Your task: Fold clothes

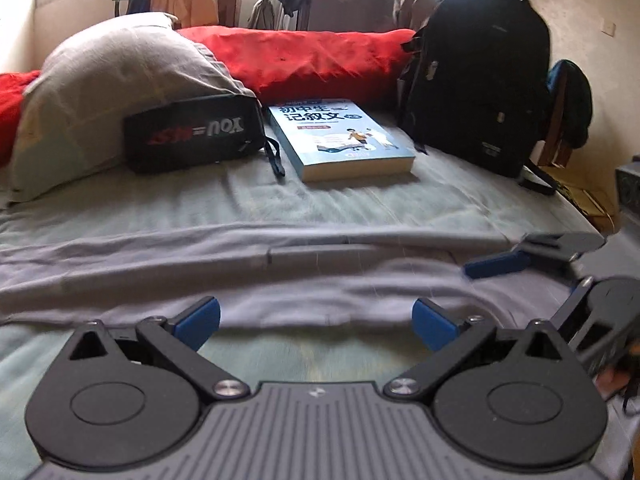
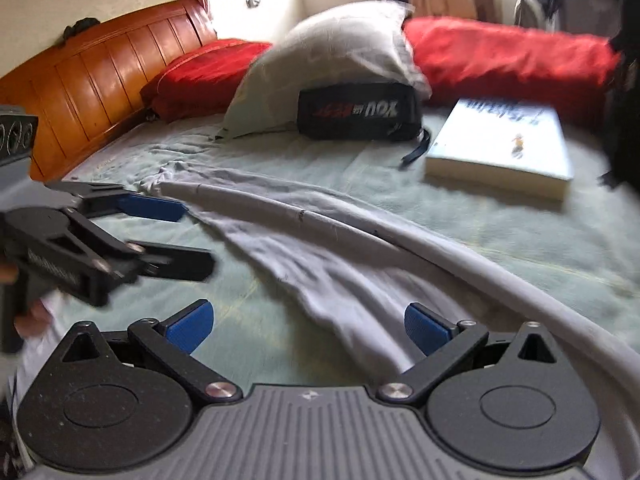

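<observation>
A light grey garment lies spread flat across the pale green bed sheet, with a folded seam running left to right. It also shows in the right wrist view, stretching from upper left to lower right. My left gripper is open and empty, its blue pads just over the garment's near edge. My right gripper is open and empty over the same near edge. The right gripper shows in the left wrist view at the right. The left gripper shows in the right wrist view at the left.
At the back of the bed lie a grey pillow, a black pouch, a blue book, a red quilt and a black backpack. A wooden headboard bounds the bed's left end.
</observation>
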### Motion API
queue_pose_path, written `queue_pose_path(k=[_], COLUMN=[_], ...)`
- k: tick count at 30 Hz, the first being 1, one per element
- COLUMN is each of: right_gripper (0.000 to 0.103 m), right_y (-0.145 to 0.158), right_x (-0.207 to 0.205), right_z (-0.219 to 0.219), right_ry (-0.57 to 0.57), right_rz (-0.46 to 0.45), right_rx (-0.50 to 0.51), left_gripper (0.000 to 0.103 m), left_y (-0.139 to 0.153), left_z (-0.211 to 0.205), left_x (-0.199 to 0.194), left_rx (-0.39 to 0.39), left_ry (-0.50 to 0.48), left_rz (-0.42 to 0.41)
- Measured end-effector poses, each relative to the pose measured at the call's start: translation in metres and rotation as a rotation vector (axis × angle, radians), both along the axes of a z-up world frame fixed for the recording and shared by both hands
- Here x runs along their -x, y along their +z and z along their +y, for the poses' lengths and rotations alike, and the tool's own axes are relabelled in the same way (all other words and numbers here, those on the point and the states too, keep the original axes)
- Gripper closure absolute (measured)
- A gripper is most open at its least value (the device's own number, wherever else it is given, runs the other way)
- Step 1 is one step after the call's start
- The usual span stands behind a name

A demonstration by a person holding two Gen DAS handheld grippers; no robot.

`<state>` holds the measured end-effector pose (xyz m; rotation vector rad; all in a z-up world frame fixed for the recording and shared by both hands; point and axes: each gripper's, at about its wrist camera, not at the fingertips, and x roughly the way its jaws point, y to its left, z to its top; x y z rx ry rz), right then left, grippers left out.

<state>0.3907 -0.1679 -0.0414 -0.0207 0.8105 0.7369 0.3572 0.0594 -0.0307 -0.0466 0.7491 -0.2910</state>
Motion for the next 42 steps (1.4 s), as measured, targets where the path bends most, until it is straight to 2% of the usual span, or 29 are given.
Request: queue_pose_path(k=[2, 5, 8, 11, 16, 18, 20, 22, 26, 28, 32, 36, 39, 40, 41, 42], right_gripper=[0.000, 0.000, 0.000, 0.000, 0.000, 0.005, 0.023, 0.032, 0.047, 0.049, 0.063, 0.063, 0.064, 0.069, 0.086, 0.096], right_y=[-0.013, -0.031, -0.026, -0.015, 0.004, 0.011, 0.019, 0.023, 0.005, -0.002, -0.013, -0.025, -0.031, -0.031, -0.031, -0.031], right_x=[-0.016, -0.012, -0.005, -0.019, -0.042, -0.051, -0.060, -0.072, -0.096, -0.099, -0.103, -0.105, -0.102, -0.100, -0.097, -0.094], right_z=[0.006, 0.002, -0.012, -0.030, -0.060, -0.072, -0.084, -0.092, -0.071, -0.057, -0.029, -0.007, -0.003, -0.003, -0.002, 0.000], right_ry=[0.009, 0.050, 0.060, 0.011, -0.071, -0.104, -0.136, -0.163, -0.104, -0.065, 0.009, 0.064, 0.072, 0.072, 0.082, 0.098], right_rz=[0.051, 0.128, 0.080, 0.049, -0.004, -0.025, -0.045, -0.057, -0.019, -0.029, -0.066, -0.104, -0.125, -0.133, -0.139, -0.147], right_rx=[-0.002, -0.025, -0.030, -0.016, 0.007, 0.016, 0.026, 0.038, 0.078, 0.115, 0.199, 0.285, 0.307, 0.309, 0.307, 0.307], left_gripper=[0.002, 0.002, 0.002, 0.001, 0.001, 0.001, 0.001, 0.001, 0.001, 0.001, 0.001, 0.001, 0.001, 0.001, 0.001, 0.001], left_y=[-0.014, -0.038, -0.057, -0.062, -0.061, -0.061, -0.062, -0.062, -0.062, -0.062, -0.063, -0.063, -0.063, -0.063, -0.063, -0.063], left_z=[-0.006, -0.012, -0.018, -0.024, -0.021, -0.021, -0.022, -0.023, -0.021, -0.020, -0.021, -0.020, -0.021, -0.021, -0.021, -0.021], left_x=[-0.018, -0.036, -0.042, -0.034, -0.027, -0.024, -0.021, -0.020, -0.020, -0.020, -0.019, -0.019, -0.019, -0.019, -0.019, -0.019], left_rx=[0.015, 0.019, -0.008, -0.059, -0.034, -0.042, -0.052, -0.062, -0.051, -0.048, -0.052, -0.051, -0.053, -0.053, -0.053, -0.053], left_ry=[0.002, 0.012, -0.003, -0.028, -0.047, -0.053, -0.057, -0.061, -0.067, -0.068, -0.071, -0.074, -0.074, -0.074, -0.074, -0.074], left_rz=[0.007, 0.037, 0.068, 0.031, 0.007, -0.003, -0.013, -0.019, -0.020, -0.020, -0.023, -0.024, -0.024, -0.024, -0.024, -0.024])
